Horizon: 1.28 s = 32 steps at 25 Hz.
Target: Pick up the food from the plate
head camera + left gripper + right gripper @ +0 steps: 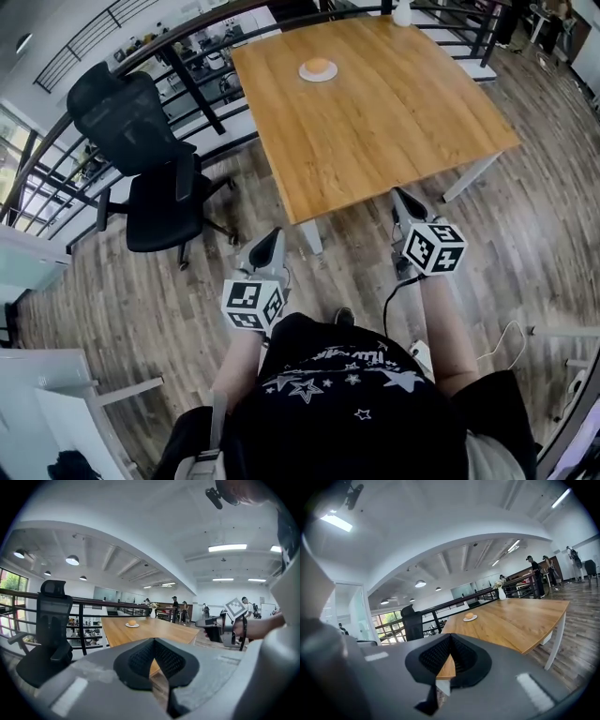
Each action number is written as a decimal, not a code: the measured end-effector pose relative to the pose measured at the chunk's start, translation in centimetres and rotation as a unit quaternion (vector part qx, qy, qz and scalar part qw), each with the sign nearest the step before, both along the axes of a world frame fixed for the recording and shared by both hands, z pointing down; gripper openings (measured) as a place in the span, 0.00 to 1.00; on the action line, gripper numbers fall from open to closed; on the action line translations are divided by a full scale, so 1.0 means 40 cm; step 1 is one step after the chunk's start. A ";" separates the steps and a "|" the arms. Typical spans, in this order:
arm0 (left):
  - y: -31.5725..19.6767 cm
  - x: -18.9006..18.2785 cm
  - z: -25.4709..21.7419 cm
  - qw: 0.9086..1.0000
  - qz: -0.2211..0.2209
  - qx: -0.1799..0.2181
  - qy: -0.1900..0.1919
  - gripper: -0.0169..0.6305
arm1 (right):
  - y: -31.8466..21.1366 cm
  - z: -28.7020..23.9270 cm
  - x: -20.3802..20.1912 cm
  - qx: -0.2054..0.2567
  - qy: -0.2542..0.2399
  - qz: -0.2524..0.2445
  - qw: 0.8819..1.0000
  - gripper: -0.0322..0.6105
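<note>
A round orange piece of food (318,66) lies on a small white plate (318,75) at the far side of the wooden table (375,122). It also shows far off in the left gripper view as the food (132,622) and in the right gripper view as the food (468,615). My left gripper (273,234) hangs over the floor, short of the table's near corner, shut and empty. My right gripper (400,194) is at the table's near edge, also shut with nothing in it. Both point toward the table, well away from the plate.
A black office chair (141,159) stands on the floor left of the table. A white vase (402,13) sits at the table's far edge. A dark railing (187,75) runs behind the chair and table. A cable (506,337) lies on the wooden floor at right.
</note>
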<state>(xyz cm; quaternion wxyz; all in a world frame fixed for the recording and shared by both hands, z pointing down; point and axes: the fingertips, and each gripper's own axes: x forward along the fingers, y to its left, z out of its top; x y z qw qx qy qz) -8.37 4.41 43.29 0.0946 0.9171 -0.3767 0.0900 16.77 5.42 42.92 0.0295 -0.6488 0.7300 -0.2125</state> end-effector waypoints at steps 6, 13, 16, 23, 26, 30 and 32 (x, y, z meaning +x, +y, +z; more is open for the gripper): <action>-0.014 0.022 -0.001 1.000 -0.015 -0.001 -0.010 0.03 | -0.045 0.028 -0.009 -0.008 -0.025 -0.029 0.999 0.05; -0.082 0.011 0.026 0.999 -0.032 -0.016 -0.006 0.03 | -0.113 0.049 -0.008 -0.014 -0.022 -0.038 0.999 0.05; -0.142 0.015 0.035 0.999 -0.034 -0.023 0.002 0.03 | -0.153 0.042 0.016 -0.014 -0.013 -0.026 0.999 0.05; -0.321 0.053 0.038 0.999 -0.022 -0.029 0.007 0.03 | -0.288 0.032 0.080 -0.031 0.007 -0.009 0.999 0.05; -0.388 0.065 0.042 0.999 -0.017 -0.034 0.010 0.03 | -0.358 0.019 0.095 -0.029 0.007 -0.004 1.000 0.05; -0.477 0.057 0.053 0.999 -0.013 -0.040 0.016 0.03 | -0.459 0.008 0.094 -0.028 0.012 0.000 1.000 0.05; -0.526 0.045 0.053 0.999 -0.014 -0.043 0.018 0.03 | -0.511 -0.005 0.089 -0.026 0.004 0.002 1.000 0.05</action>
